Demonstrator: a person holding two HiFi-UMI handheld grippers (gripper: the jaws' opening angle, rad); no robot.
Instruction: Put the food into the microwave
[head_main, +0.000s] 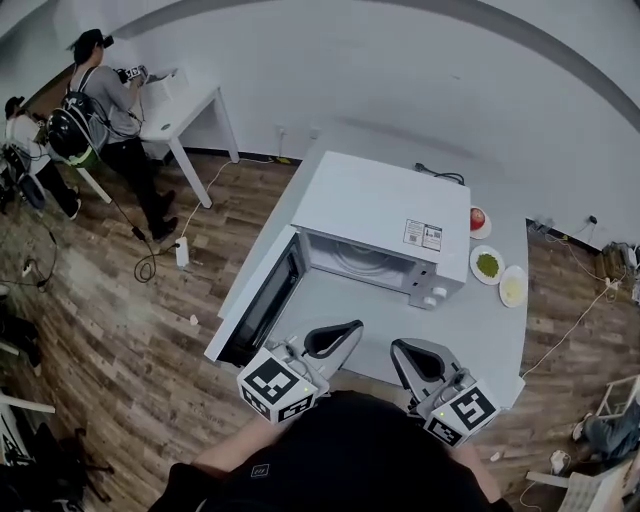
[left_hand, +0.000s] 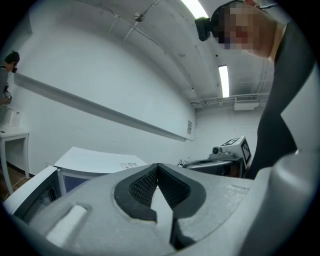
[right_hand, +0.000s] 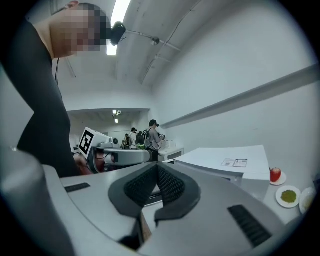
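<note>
The only print I can find is a sticker (head_main: 422, 235) on top of the white microwave (head_main: 375, 205), near its front right corner, and its lines are too small to read. The cubes on my grippers carry black-and-white square markers and no words.

My left gripper (head_main: 343, 330) has its jaws pressed together with nothing between them. My right gripper (head_main: 403, 350) is closed and empty too. Both hang close to my body, over the near edge of the grey table (head_main: 480, 335), pointing toward the microwave's front. Its door (head_main: 262, 300) stands open to the left.

The food lies well apart from both grippers, on the table to the right of the microwave. A plate with something red (head_main: 479, 221) is farthest back, a plate of green food (head_main: 487, 265) sits in the middle, and a plate of pale yellow food (head_main: 512, 287) is nearest. My right gripper is the closer one to them.

I cannot tell what the foods are. The microwave's inside shows only in part. In the right gripper view the pale plate is cut off at the edge. People (head_main: 110, 100) stand by a small white table (head_main: 190, 105) at the far left.
</note>
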